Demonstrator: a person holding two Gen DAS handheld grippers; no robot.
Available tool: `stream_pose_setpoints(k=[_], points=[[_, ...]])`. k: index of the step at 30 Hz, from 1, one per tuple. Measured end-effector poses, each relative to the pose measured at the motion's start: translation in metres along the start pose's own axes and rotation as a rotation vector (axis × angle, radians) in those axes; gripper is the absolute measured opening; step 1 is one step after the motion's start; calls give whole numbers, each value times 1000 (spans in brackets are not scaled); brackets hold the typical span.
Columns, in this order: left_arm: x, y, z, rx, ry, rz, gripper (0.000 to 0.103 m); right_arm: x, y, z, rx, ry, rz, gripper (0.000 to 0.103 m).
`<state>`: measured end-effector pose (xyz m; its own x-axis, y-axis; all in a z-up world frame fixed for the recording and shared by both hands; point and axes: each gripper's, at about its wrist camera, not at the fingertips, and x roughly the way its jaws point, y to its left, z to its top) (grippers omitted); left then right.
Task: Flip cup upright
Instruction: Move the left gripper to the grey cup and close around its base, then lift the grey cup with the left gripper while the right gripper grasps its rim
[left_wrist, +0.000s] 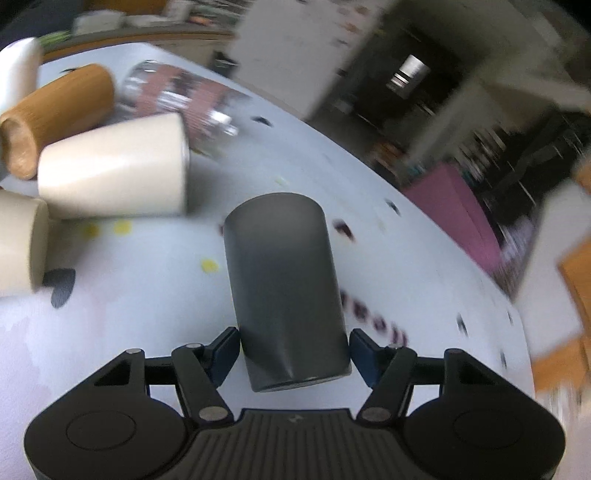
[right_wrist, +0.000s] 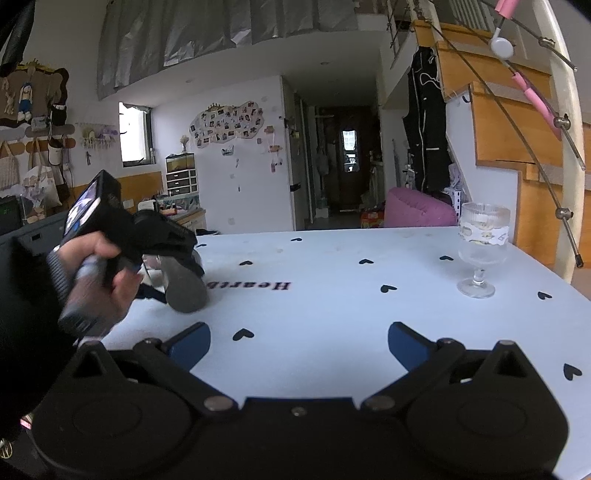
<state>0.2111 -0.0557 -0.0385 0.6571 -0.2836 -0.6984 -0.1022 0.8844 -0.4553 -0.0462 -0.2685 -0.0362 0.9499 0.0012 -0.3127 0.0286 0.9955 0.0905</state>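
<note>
- Left gripper (left_wrist: 293, 354), in its own wrist view: we see its blue pads (left_wrist: 226, 352) pressed to either side of a dark grey cup (left_wrist: 282, 280), near the cup's close end, so the grip is closed on it.
- We see the cup reaching away from the camera over the pale blue table (left_wrist: 147, 314); its closed flat end is the far one. The view is blurred, and we cannot tell whether the cup touches the table.
- Further left lie other cups on their sides: a cream cup (left_wrist: 114, 170), a second cream cup (left_wrist: 20, 243) at the left edge, and a wooden cup (left_wrist: 55, 118) whose open mouth faces us and shows nothing inside.
- Behind those lies a clear glass (left_wrist: 177, 99), too blurred for us to judge its contents.
- Right gripper (right_wrist: 299, 349), in its own wrist view: we see its fingers spread wide over the table (right_wrist: 332, 314), with nothing between them.
- At the left of this view we see the person's hand (right_wrist: 99, 280) around the other gripper's handle, and the grey cup (right_wrist: 184, 286) tilted in that gripper, its low end at the table by the printed lettering.
- A stemmed glass (right_wrist: 482, 247) stands upright at the right; it looks empty.
</note>
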Motion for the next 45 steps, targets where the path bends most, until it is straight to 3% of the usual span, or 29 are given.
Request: stream_pose_setpoints(k=[5,10,15,23,28,34,40,45], points=[[-21,-12,-31,209,112,-90,65,-2,-6,2,25,-1,-10,103],[-42,-16,-66,370,165,-161,65,-3,-14,4,60,1,-22,103],[-63,-23,-98,458,202,-212,65,-4,-21,8,92,4,-24,103],[-94,-20,-136,581,185,-237,65,10,-25,13,179,67,31,103],[-102,-16,-145,602,169,-257,66,43,-23,25,281,216,154,103],[-103,-13,-145,596,164,-269,65,91,-12,31,443,458,321,103],[-104,-11,-146,615,162,-277,65,129,1,31,506,653,353,103],[-105,-10,-147,633,158,-281,65,154,4,19,568,819,372,96]])
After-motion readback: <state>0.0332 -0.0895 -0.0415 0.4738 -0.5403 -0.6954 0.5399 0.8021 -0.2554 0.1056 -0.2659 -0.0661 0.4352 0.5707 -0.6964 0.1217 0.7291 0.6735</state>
